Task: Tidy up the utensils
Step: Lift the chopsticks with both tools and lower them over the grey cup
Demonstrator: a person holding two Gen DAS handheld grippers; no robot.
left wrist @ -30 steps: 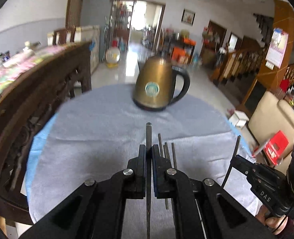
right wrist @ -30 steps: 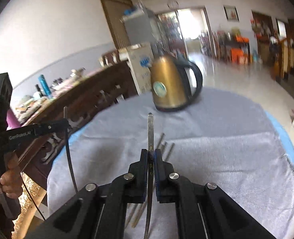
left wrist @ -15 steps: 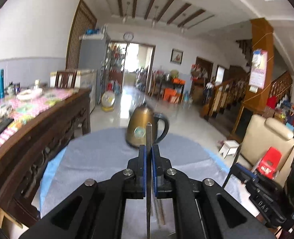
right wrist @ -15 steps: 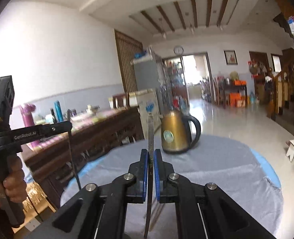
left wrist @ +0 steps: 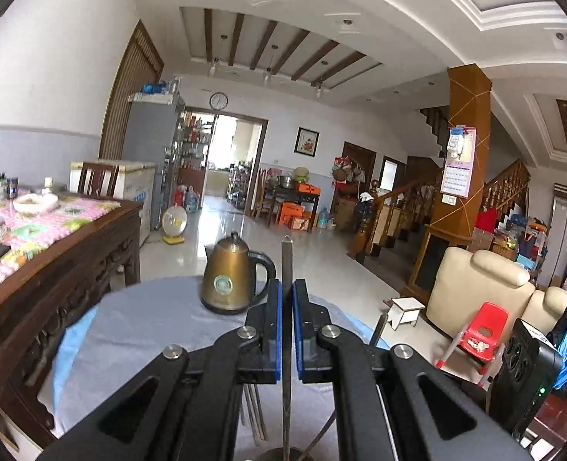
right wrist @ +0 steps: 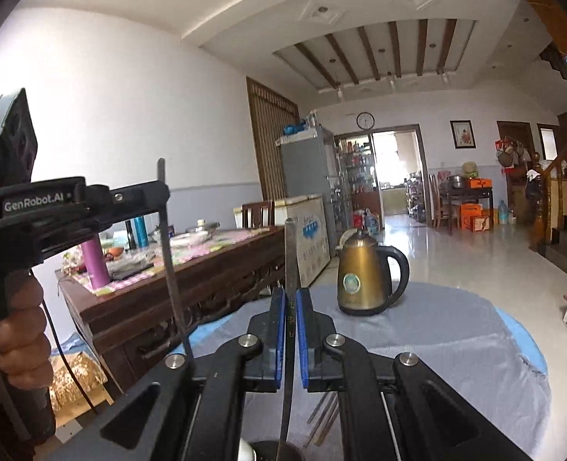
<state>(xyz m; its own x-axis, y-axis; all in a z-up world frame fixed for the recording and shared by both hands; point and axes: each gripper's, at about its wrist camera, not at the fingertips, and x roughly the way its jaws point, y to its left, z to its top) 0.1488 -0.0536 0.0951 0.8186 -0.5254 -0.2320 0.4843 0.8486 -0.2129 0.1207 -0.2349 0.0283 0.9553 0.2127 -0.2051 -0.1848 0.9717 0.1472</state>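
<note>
Two grippers up, one metal utensil each: the left gripper (left wrist: 287, 330) is clenched on an upright utensil (left wrist: 286, 265), the right gripper (right wrist: 291, 334) pinches another utensil (right wrist: 291, 253). A few loose chopsticks (right wrist: 324, 415) lie near on the grey cloth (right wrist: 437, 345). One brass kettle (right wrist: 364, 276) stands far, unobstructed.

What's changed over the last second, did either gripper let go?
No. Both grippers rose and tipped up from the grey cloth. The left gripper stays shut on its metal chopstick, the right gripper on its own. The kettle and loose chopsticks stayed put.
</note>
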